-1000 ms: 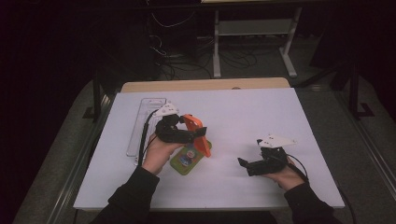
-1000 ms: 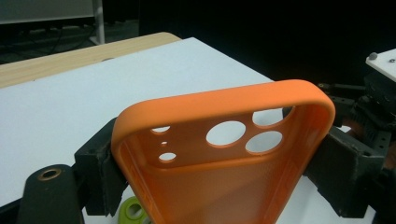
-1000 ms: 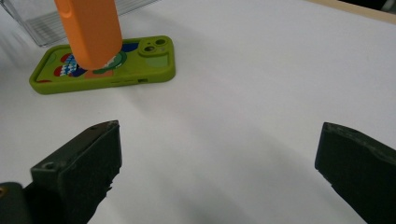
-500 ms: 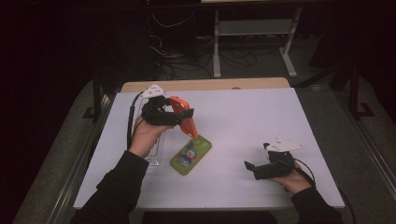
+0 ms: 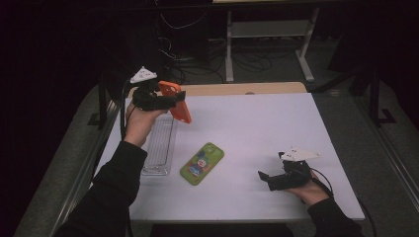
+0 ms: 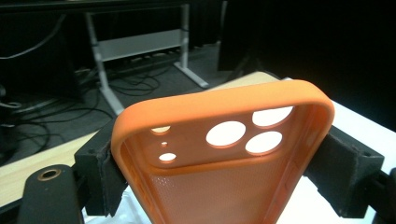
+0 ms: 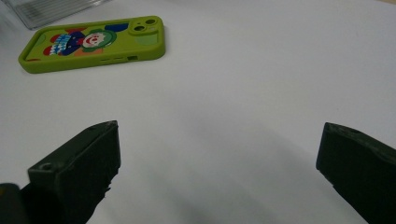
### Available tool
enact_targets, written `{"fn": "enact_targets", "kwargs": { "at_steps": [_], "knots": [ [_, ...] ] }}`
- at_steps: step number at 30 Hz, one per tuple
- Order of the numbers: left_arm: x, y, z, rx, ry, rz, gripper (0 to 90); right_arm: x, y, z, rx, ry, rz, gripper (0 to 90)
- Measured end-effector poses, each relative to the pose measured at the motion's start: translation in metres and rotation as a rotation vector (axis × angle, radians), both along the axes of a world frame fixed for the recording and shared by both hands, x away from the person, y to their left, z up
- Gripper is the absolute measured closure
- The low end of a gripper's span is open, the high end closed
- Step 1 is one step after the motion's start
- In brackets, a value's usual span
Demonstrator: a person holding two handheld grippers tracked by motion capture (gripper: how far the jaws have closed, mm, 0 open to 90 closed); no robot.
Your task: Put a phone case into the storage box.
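- Because its two fingers (image 6: 100, 177) press on the long edges of the orange phone case (image 6: 224, 154), the left gripper (image 5: 170, 98) has the case clamped across its width; in the left gripper view the hollow inside faces the camera, with the camera cut-outs toward the top of the frame.
- While clamped this way, the case hangs in the air at the upper left of the high view, clear of the counter (image 5: 257, 123) and above the far end of the clear tray (image 5: 159, 148). My guess is that it is lifted there so it can be set down in or beside that tray, or taken somewhere else.
- Since nothing lies between them, the fingers (image 7: 79, 163) of the right gripper (image 5: 271, 177) are spread wide and empty; in the right gripper view only white counter shows in the gap.
- Resting low at the lower right of the high view, that gripper points toward the middle of the frame, well apart from the case, and looks to be waiting.
- Lying flat near the centre of the high view, a green phone (image 5: 201, 163) sits back-up in its own cartoon-printed case, just beside the tray and touching neither gripper.
- As for containers, the clear ribbed tray is the only one. It looks empty, though the forearm covers its near left corner.
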State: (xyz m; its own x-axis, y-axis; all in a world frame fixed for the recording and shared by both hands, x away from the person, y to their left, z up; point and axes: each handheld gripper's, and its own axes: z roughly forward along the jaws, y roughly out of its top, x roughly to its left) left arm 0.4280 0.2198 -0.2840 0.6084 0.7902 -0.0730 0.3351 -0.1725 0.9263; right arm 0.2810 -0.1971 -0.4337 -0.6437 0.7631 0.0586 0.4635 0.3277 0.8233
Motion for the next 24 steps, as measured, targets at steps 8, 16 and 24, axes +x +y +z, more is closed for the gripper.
{"fn": "enact_targets", "kwargs": {
  "at_steps": [8, 16, 24],
  "knots": [
    [0.024, 0.015, 0.008, 0.038, -0.007, 0.13, 15.9, -0.001, 0.0, 0.0, 0.0, 0.0, -0.001, 0.0],
    [0.045, 0.022, -0.005, 0.073, 0.007, 0.316, 15.6, -0.001, 0.0, 0.0, 0.0, 0.0, 0.002, 0.0],
    [0.061, 0.019, -0.026, 0.14, 0.041, 0.381, 15.4, -0.002, -0.001, 0.001, 0.002, 0.001, -0.001, 0.0]
  ]
}}
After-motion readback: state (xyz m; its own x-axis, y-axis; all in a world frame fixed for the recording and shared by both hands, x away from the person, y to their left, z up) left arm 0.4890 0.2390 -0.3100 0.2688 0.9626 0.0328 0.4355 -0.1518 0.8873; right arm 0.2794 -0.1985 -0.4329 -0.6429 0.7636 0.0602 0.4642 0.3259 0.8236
